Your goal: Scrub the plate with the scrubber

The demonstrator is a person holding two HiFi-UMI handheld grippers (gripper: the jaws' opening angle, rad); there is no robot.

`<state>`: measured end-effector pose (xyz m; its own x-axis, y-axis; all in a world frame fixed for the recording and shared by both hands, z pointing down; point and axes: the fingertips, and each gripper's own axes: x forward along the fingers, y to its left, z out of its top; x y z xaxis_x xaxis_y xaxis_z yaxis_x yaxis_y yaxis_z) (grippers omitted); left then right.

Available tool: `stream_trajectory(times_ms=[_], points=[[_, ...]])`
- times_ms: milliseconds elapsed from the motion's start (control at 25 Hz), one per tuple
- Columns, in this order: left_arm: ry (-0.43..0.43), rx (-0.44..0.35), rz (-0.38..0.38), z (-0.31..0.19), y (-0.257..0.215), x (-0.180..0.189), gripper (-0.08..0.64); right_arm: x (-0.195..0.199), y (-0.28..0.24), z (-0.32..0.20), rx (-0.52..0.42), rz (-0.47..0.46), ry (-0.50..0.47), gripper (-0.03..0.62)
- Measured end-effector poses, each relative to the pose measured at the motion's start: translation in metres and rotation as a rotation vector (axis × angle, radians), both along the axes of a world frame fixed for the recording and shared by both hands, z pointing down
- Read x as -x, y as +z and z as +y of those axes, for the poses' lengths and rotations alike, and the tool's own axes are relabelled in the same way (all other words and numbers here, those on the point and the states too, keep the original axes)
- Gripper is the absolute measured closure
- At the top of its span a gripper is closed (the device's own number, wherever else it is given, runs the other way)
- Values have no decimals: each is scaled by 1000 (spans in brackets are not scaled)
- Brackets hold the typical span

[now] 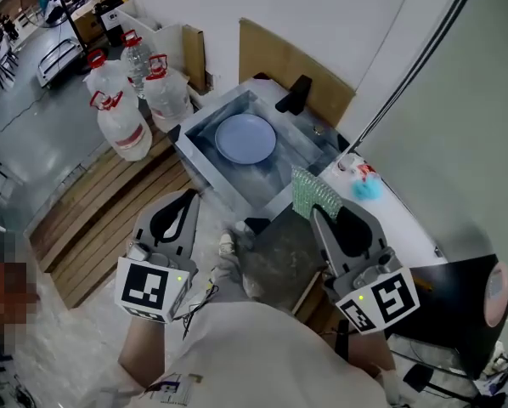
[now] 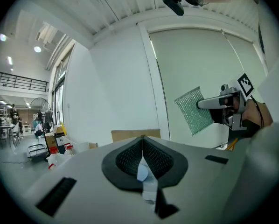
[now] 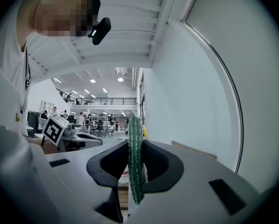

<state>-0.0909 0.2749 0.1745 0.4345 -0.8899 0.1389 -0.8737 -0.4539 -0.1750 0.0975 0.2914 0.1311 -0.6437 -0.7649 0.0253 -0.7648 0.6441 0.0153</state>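
Head view shows my right gripper (image 1: 318,214) just right of centre, its jaws clamped on one edge of the green mesh scrubber (image 1: 315,194). I hold it by the edge so that most of the pad sticks out past the tips, free to be pressed flat against a surface. In the right gripper view the scrubber (image 3: 135,164) shows edge-on, a thin green strip pinched upright between the two dark pads.

My left gripper (image 1: 184,199) sits at the lower left of the head view. Its jaws are drawn together with nothing held between them, as the left gripper view (image 2: 142,143) confirms. I judge that it is kept free to steady the plate, and it would have to open for that.

The plate (image 1: 245,137) lies flat on the bottom of the sink (image 1: 205,170), above centre in the head view, well apart from both grippers. It is round, pale blue and smooth, with a shallow rim. I can make out no food or soap on it from here. The basin's walls should stop it sliding far once I scrub, so I take the scrubbing as not yet begun.
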Motion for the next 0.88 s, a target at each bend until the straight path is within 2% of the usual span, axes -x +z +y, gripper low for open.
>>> stream_trajectory(times_ms=[440,600,880], points=[[79,160,-41,-144,52,23,538,38,47,-139,152,32,36,486],[80,267,-27,-204,85,40,538,61,70,-196,218,38,38,486],[85,485,49,-295,162,59,537,104,117,-287,320,59,32,485]])
